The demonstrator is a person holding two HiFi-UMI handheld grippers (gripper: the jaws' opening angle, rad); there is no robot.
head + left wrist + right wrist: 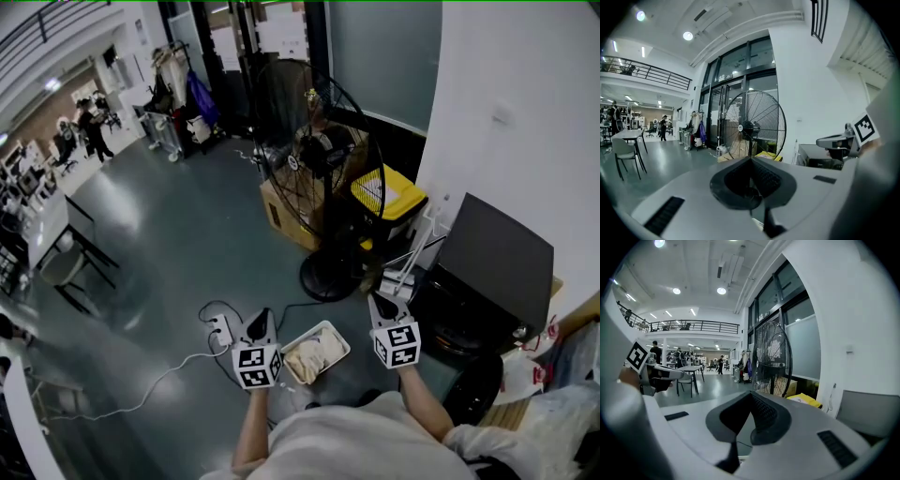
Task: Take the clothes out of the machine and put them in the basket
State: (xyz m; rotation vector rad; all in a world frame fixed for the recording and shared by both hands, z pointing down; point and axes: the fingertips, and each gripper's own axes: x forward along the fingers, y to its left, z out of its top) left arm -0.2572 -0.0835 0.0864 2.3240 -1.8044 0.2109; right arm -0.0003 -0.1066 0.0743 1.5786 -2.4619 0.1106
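Note:
On the floor just ahead of me sits a white basket (339, 340) holding beige clothes (307, 359). It lies between my two grippers. The dark machine (487, 267) stands at the right against the wall, its dark lid raised, and its inside is hidden. My left gripper (260, 319) hangs left of the basket and my right gripper (380, 302) right of it, both pointing away from me. In the left gripper view the left gripper (751, 160) has its jaws together on nothing. The right gripper (751, 394) in the right gripper view looks the same.
A large black floor fan (323, 178) stands beyond the basket, with a cardboard box (279, 214) and a yellow bin (387, 197) behind it. A white power strip (221, 329) and cables lie at the left. Tables and chairs (56, 253) stand far left.

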